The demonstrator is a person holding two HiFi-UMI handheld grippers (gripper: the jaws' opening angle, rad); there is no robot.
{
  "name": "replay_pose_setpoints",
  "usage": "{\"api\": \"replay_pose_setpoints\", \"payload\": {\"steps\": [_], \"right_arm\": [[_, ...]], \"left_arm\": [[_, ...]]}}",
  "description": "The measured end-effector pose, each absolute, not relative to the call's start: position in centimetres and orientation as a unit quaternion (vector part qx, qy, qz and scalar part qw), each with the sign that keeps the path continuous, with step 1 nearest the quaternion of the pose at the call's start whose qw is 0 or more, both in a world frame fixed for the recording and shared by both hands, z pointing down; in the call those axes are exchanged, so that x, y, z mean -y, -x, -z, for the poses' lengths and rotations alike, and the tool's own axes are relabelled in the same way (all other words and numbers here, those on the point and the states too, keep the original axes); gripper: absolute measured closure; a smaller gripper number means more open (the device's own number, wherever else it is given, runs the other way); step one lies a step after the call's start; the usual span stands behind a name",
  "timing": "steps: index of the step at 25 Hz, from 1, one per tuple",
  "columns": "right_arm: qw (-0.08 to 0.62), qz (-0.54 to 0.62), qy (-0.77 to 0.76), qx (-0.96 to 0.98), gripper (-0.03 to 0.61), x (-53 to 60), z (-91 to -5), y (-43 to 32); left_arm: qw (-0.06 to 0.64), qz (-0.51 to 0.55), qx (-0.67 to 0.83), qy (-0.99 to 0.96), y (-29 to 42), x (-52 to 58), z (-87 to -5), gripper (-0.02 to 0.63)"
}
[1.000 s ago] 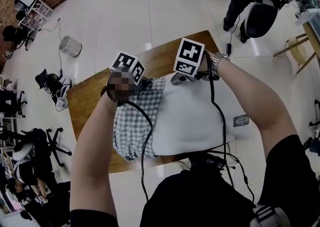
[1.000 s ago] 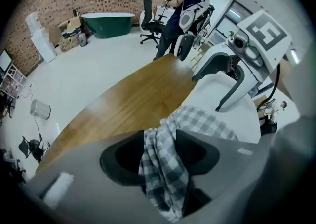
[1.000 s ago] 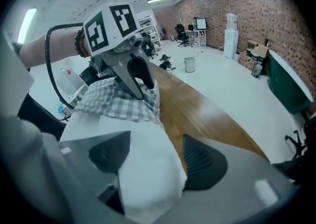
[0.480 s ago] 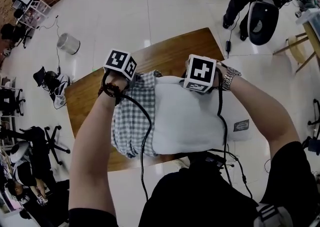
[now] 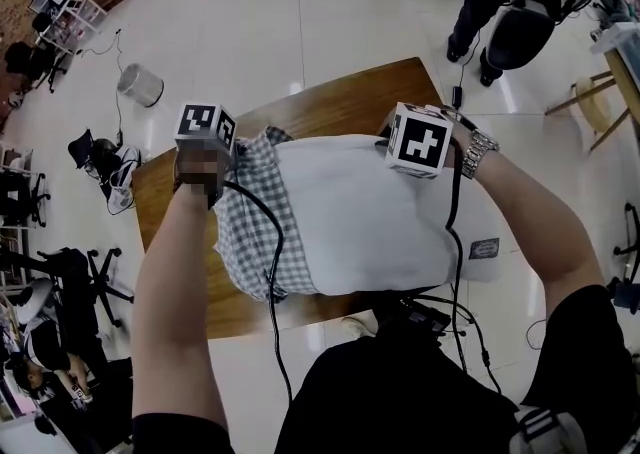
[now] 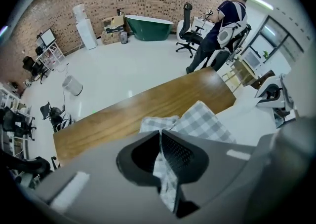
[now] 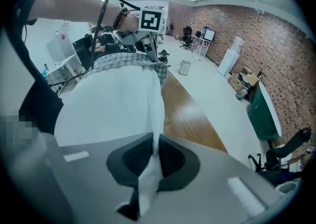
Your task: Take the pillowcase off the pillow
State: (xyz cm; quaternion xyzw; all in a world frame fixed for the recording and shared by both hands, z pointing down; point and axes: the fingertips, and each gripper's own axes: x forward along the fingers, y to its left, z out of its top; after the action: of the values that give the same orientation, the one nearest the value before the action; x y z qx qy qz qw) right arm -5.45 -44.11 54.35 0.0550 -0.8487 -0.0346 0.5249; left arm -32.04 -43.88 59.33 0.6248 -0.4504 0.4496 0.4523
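The checked pillowcase (image 5: pixel 245 232) is bunched over the left end of the white pillow (image 5: pixel 350 222), and we see the rest of the pillow bare. Both lie on the wooden desk (image 5: pixel 340 107), the pillow across its middle and the gathered checked cloth toward its left side. A small label (image 5: pixel 482 248) shows near the pillow's right end.

Our left hand-held gripper (image 6: pixel 160 136) is closed on a fold of the checked pillowcase: in the left gripper view the cloth runs up between the two dark pads and spreads out over the desk beyond them. Our right hand-held gripper (image 7: pixel 154 141) is closed on the pillow's white fabric, a pinched ridge of it running between the jaws and widening into the pillow's body. In the head view the two grippers are well apart, the left at the pillowcase's far left corner and the right at the pillow's far right corner, each pointing steeply down. A wristwatch (image 5: pixel 478 154) sits on the right wrist, and black cables trail from both grippers back toward us.

Around the desk is a pale tiled floor. A white wastebasket (image 5: pixel 140 89) stands off to the left, and a person (image 5: pixel 480 2) stands beyond the desk beside an office chair. A brick wall and a green bathtub (image 6: pixel 148 24) close off the far side of the room.
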Motion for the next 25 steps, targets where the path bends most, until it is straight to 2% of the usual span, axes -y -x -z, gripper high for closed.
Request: {"api": "replay_pose_setpoints", "payload": {"steps": [4, 11, 14, 17, 19, 21, 25], "right_arm": [[0.516, -0.005, -0.039, 0.856, 0.558, 43.1, -56.0, 6.5], [0.513, 0.069, -0.108, 0.848, 0.558, 46.2, -55.8, 7.4], [0.519, 0.02, -0.078, 0.851, 0.558, 44.1, -58.2, 7.5], [0.52, 0.023, -0.078, 0.85, 0.556, 43.3, -58.7, 8.2], [0.514, 0.037, -0.083, 0.853, 0.539, 43.1, -58.5, 8.7], [0.501, 0.05, -0.096, 0.859, 0.481, 43.2, -57.7, 9.1], [0.477, 0.07, -0.136, 0.865, 0.444, 42.9, -55.2, 9.3]], "left_arm": [[0.459, -0.442, 0.47, -0.611, 34.9, 42.7, -59.5, 0.594], [0.449, -0.423, 0.509, -0.6, 37.2, 41.6, -59.2, 0.593], [0.444, -0.415, 0.523, -0.597, 37.9, 41.0, -58.9, 0.592], [0.432, -0.405, 0.53, -0.607, 38.3, 40.2, -58.6, 0.59], [0.405, -0.405, 0.532, -0.624, 37.7, 40.3, -58.1, 0.57], [0.374, -0.402, 0.538, -0.64, 37.2, 40.6, -57.1, 0.56], [0.355, -0.362, 0.556, -0.659, 36.3, 39.6, -54.9, 0.539]]}}
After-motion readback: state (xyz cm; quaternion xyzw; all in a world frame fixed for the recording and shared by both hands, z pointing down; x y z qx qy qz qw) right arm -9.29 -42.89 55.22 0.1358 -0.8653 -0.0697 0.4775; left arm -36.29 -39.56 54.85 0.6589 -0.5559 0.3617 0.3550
